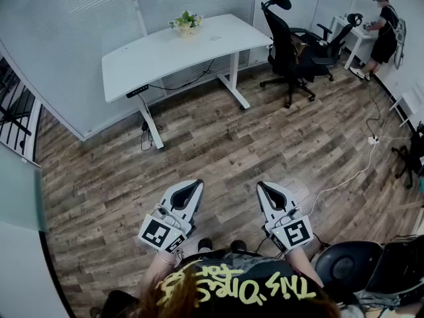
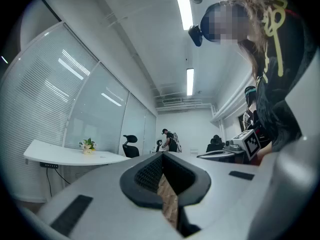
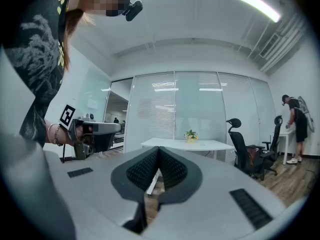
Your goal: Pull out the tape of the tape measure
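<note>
Here left gripper (image 1: 189, 189) and right gripper (image 1: 268, 191) hover, fingers (image 2: 145, 176) closed empty, over wood floor (image 1: 218, 144).

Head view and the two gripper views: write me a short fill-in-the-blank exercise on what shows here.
1. The left gripper and the right gripper both have their jaws ____, with nothing between them.
2. On the white desk stands a small bunch of ____.
3. In the head view, the black office chair stands to the ____ of that desk.
Missing words: shut; flowers; right.
</note>
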Demonstrator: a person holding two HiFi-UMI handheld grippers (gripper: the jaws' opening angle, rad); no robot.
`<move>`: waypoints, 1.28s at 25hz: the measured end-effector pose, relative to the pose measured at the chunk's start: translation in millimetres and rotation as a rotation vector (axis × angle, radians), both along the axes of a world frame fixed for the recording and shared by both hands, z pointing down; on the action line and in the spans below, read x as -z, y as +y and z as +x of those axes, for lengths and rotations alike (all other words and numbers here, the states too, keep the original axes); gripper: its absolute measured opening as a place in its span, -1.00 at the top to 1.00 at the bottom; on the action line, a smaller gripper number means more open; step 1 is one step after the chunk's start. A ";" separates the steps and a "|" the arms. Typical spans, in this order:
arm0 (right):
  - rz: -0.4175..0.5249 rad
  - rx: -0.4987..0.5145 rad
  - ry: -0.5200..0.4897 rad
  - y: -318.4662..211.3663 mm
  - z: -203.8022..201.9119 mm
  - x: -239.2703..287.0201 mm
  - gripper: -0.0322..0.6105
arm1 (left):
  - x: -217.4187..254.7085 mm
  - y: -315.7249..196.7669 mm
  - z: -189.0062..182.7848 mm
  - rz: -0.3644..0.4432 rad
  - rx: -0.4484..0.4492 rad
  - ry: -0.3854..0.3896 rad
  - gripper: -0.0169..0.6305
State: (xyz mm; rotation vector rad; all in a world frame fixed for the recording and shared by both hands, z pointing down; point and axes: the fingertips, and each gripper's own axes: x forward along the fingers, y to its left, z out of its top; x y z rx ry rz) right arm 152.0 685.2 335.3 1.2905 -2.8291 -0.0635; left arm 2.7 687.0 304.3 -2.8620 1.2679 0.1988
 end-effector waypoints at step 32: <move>0.004 -0.025 -0.032 19.7 -4.0 3.2 0.88 | 2.8 9.6 0.3 0.008 0.007 -0.001 0.90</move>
